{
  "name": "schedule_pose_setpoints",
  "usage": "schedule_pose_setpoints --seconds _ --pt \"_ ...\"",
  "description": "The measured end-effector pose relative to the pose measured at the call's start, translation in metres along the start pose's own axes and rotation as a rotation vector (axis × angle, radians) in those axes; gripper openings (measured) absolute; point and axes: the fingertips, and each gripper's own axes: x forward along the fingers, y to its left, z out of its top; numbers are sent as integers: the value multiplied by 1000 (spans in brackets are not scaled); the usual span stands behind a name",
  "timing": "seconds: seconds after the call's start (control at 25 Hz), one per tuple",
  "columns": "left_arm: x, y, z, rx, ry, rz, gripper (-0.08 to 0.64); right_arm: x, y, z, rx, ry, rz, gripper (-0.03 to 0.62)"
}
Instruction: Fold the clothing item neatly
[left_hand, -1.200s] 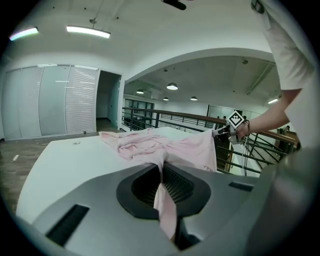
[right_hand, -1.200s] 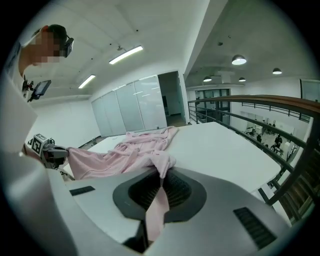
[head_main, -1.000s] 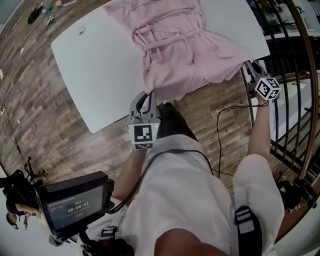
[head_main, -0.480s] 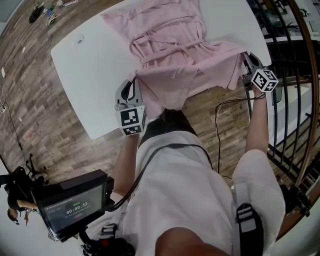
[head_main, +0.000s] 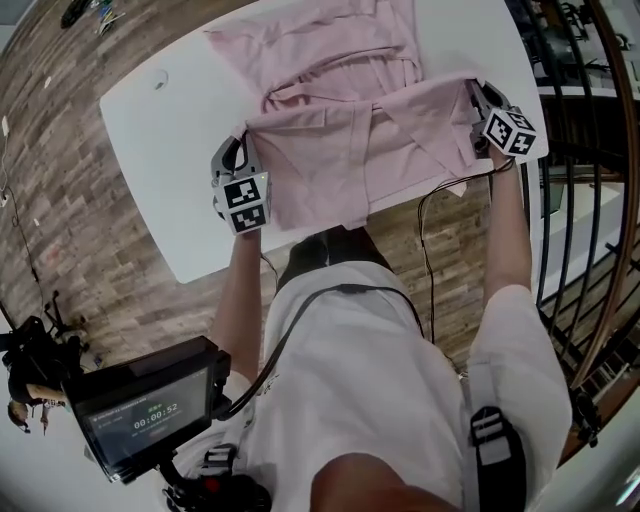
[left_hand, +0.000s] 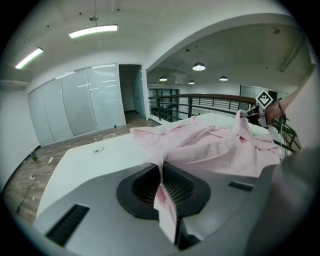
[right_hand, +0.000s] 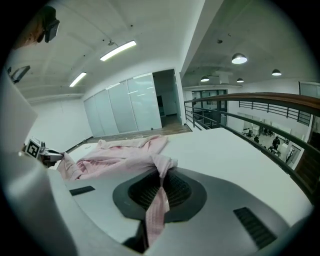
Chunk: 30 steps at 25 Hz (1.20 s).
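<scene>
Left gripper (head_main: 234, 150) is at the left corner of the pink garment (head_main: 340, 150). Left gripper view shows its fingers (left_hand: 177, 185) closed on a pinch of pink cloth, with a strip of it running down between the pads. Right gripper (head_main: 478, 98) is at the garment's right corner in the same state: fingers (right_hand: 180, 189) clamped on a fold of the fabric, with a tail hanging through the gap. The garment is on the white desk (head_main: 170, 140), right of centre. Its far part lies spread toward the desk's far edge, and the near part is stretched as a band between the two grippers, creased and doubled over itself in the middle. A lower flap reaches the desk's near edge; can't tell whether it hangs past it. Both grippers are over the desk, well apart, one at each end of the band, and each one's marker cube shows in the other's view. A black cable (head_main: 428, 240) trails from the right arm. Wood-plank floor (head_main: 60, 220) is to the left, dark railing (head_main: 600, 200) to the right.
</scene>
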Motion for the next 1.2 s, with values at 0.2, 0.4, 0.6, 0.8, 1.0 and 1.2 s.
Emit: schedule_pose_setpoints --seconds 0.2,0.4,0.6,0.8,1.0,1.2 --pt "18 -2 -13 20 76 -3 122 36 3 -32 -40 121 16 129" --pt "-10 -31 -1 63 78 -44 215 18 2 -43 -106 168 18 249" --pt "-29 -89 13 85 43 -172 213 -14 22 -37 -88 114 86 247" --pt "-36 -142 20 128 16 -274 109 -45 55 -37 -120 88 156 14" --pt "-44 -184 29 191 -2 -372 3 -90 58 -56 -73 115 127 5" --pt "-55 -226 22 278 7 -508 3 -139 47 -104 1 173 39 6"
